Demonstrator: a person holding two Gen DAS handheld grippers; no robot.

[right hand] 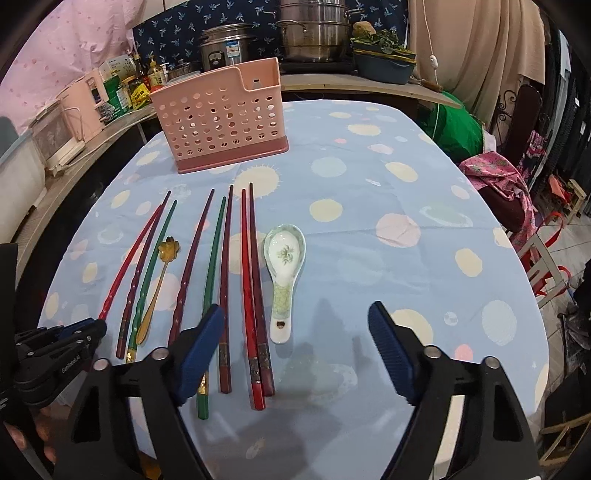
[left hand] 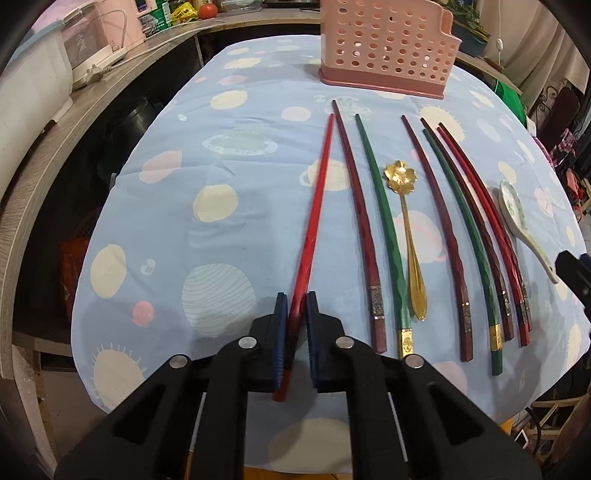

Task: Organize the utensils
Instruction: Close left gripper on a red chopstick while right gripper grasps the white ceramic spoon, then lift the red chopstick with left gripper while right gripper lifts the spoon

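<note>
My left gripper (left hand: 296,306) is shut on the thick end of a bright red chopstick (left hand: 316,206), whose tip still rests on the cloth; it also shows in the right wrist view (right hand: 129,258). Beside it lie several red, dark red and green chopsticks (left hand: 384,206), a gold flower spoon (left hand: 400,177) and a white ceramic spoon (right hand: 284,266). The pink perforated holder (left hand: 384,48) stands at the far side (right hand: 221,122). My right gripper (right hand: 295,325) is open and empty, above the near table edge, just in front of the ceramic spoon.
A blue tablecloth with pale circles (right hand: 388,184) covers the table. A wooden counter (left hand: 44,155) with pink appliances runs along the left. Steel pots (right hand: 314,33) stand behind the table. Chairs and fabric (right hand: 509,177) are at the right.
</note>
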